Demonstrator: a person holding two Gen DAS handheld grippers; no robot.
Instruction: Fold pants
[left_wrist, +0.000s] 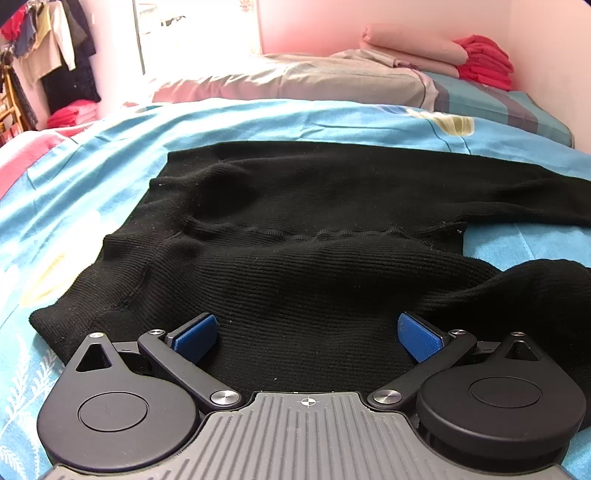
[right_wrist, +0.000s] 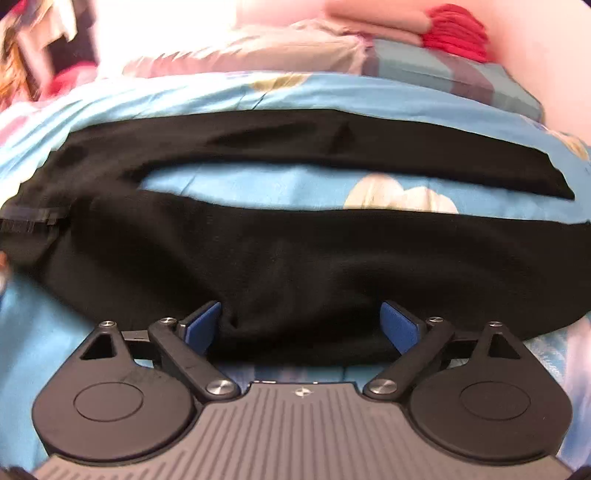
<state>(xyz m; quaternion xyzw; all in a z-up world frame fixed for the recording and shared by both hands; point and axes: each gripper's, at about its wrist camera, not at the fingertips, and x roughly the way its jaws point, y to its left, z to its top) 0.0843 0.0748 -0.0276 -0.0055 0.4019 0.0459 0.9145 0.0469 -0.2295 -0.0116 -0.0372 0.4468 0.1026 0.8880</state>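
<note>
A: Where are the pants?

B: The black ribbed pants lie spread on the bed's blue patterned sheet. From the right wrist view the pants show two legs running sideways, with a strip of sheet between them.

A: And the grippers?

B: The left gripper sits at the near edge of the fabric, its blue fingers spread wide with cloth between them. The right gripper is likewise wide, a bunched fold of leg lying between its fingers.

A: Are they pinching anything?

B: No, neither is closed on the cloth.

A: What's unclear?

B: The right view is blurred. The pants run out of frame at the right in the left view. Behind, a pillow and folded red clothes sit near the pink wall.
</note>
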